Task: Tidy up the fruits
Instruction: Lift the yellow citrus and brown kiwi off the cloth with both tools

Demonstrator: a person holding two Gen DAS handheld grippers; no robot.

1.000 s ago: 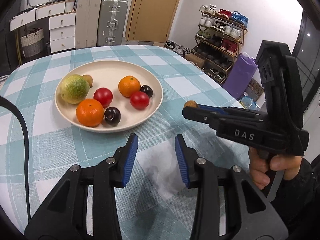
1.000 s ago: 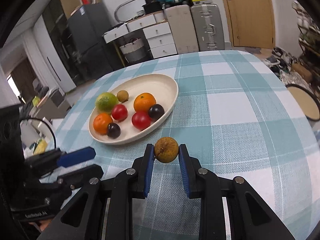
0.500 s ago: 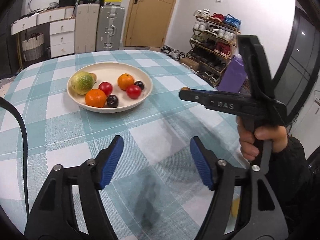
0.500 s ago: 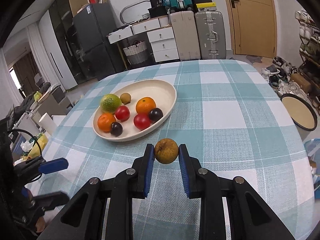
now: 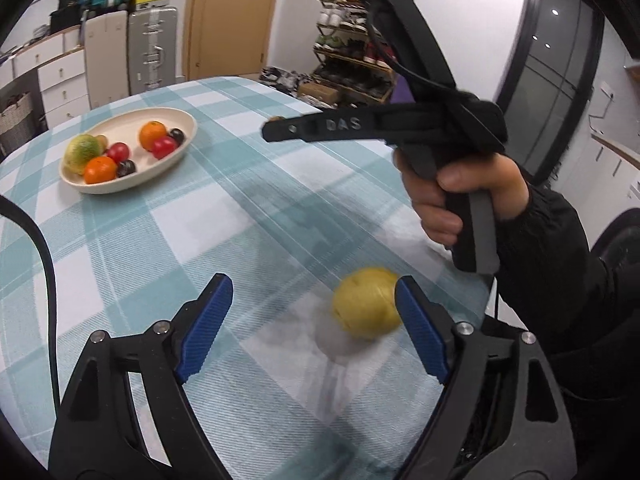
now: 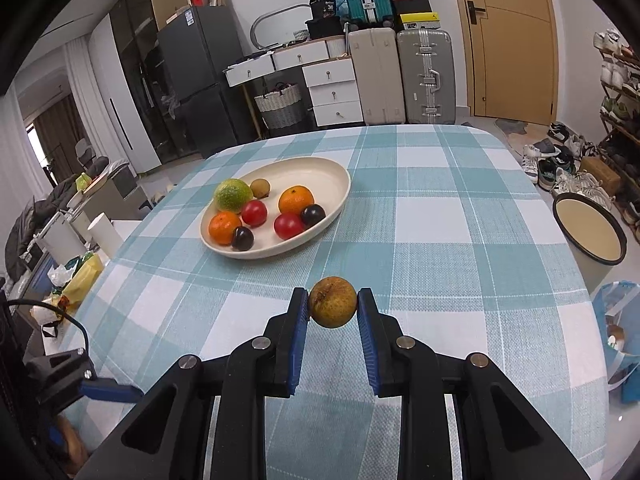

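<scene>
A cream oval plate (image 6: 340, 172) (image 5: 188, 120) on the checked table holds several fruits: a green-yellow one (image 6: 230, 195), oranges, red and dark ones. My right gripper (image 6: 333, 308) is shut on a small brown fruit (image 6: 333, 302), held above the table short of the plate. In the left wrist view the right gripper's body (image 5: 360, 126) hangs in the air, a hand on its handle. My left gripper (image 5: 312, 328) is wide open and low over the table. A yellow fruit (image 5: 366, 303) lies between its fingers, close to the right pad (image 5: 420, 334).
The table's near right edge (image 5: 472, 264) runs just past the yellow fruit. A black cable (image 5: 40, 248) hangs at the left. Beside the table stand a round bin (image 6: 590, 232), a shoe rack (image 6: 616, 120), suitcases (image 6: 426, 76) and drawers.
My left gripper has opened wide and drawn back and right from the plate; the yellow fruit has come into view between its fingers. My right gripper has risen and pulled back, still holding the brown fruit.
</scene>
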